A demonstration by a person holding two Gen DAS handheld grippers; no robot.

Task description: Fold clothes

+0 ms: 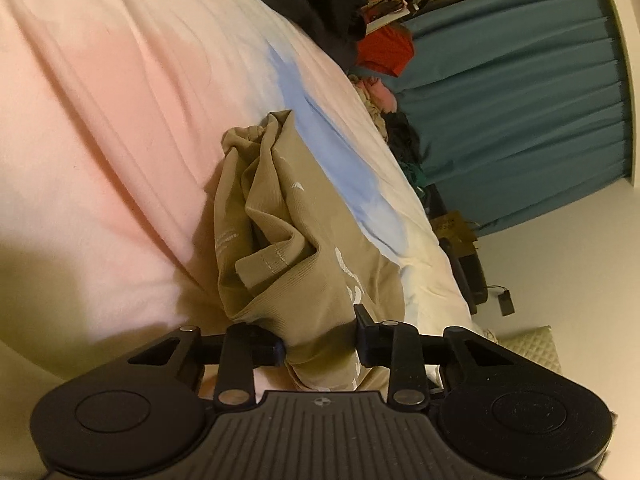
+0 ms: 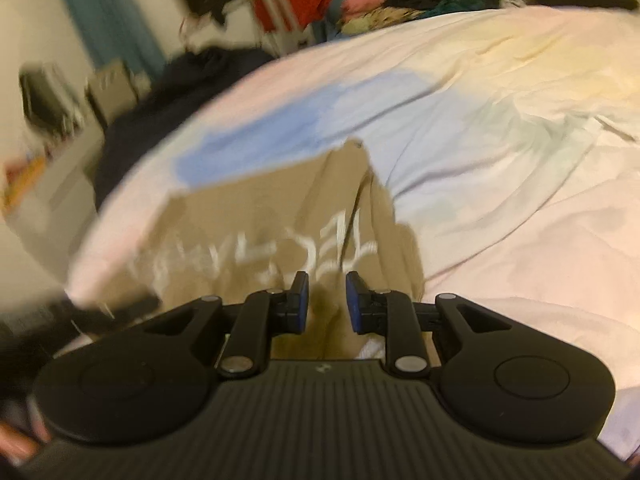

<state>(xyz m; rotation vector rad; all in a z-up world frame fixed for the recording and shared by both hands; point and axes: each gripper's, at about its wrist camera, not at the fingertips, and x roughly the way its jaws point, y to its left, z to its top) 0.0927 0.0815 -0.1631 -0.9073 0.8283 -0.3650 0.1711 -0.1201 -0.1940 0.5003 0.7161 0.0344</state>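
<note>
One tan ribbed garment with white lettering (image 1: 280, 216) lies crumpled on the bed's pastel sheet (image 1: 100, 120), which is washed in pink, blue and pale yellow. In the left wrist view the garment stretches away from the camera in loose folds, with a short flat tab of the same fabric lying on top of it. The left tongs (image 1: 320, 344) have a bunched edge of this cloth between their black fingers (image 1: 364, 320), the fabric filling the gap from one side to the other, so they grip it.

In the blurred right wrist view the same garment (image 2: 256, 232) spreads flatter across the sheet (image 2: 500, 140), its white print facing up. The right tongs (image 2: 323, 300) stand with a narrow gap between their blue pads (image 2: 352, 300); tan cloth shows in and beneath that gap, but I cannot tell whether the pads press on it.

Beyond the bed's far edge hangs a teal pleated curtain (image 1: 520, 100), with a red cloth (image 1: 384, 52) and a heap of mixed clothes (image 1: 384, 104) near it.
</note>
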